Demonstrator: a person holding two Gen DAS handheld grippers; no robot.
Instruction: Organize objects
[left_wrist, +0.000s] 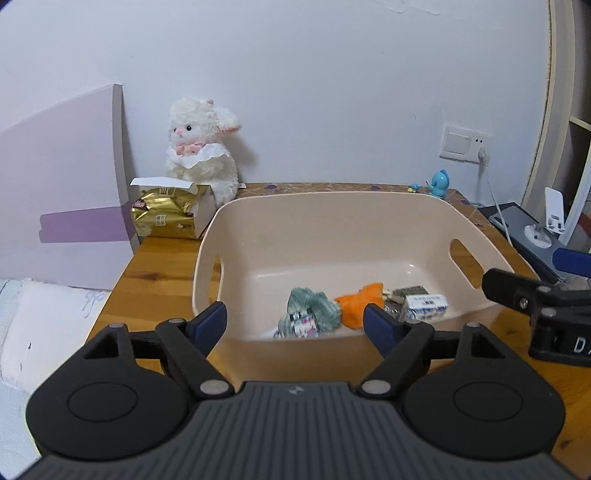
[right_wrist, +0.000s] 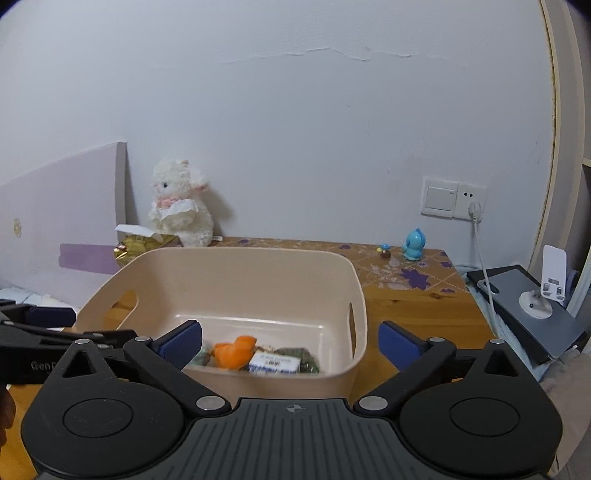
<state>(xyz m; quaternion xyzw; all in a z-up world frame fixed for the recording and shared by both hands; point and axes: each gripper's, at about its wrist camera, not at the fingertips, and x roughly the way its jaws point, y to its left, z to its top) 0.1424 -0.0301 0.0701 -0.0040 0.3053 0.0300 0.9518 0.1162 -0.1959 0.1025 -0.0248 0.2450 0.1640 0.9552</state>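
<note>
A beige plastic bin (left_wrist: 369, 206) (right_wrist: 236, 258) stands on the wooden table. Inside lie a green striped cloth bundle (left_wrist: 314, 306), an orange plush piece (left_wrist: 360, 301) (right_wrist: 236, 350), a white and blue packet (left_wrist: 424, 304) (right_wrist: 273, 363) and a dark green packet (right_wrist: 303, 356). My left gripper (left_wrist: 295, 321) is open at the bin's near wall, empty. My right gripper (right_wrist: 290, 341) is open too, straddling the bin's near right corner, empty. Each gripper shows at the edge of the other's view: the right gripper's body (left_wrist: 546, 317), the left gripper's body (right_wrist: 40, 332).
A white plush lamb (left_wrist: 203, 151) (right_wrist: 181, 206) sits at the back left behind a gold snack bag (left_wrist: 162, 214) in a white box. A small blue figurine (left_wrist: 439, 182) (right_wrist: 415, 245) stands at the back right. A dark tablet (right_wrist: 528, 306) with a white stand lies off the table's right edge.
</note>
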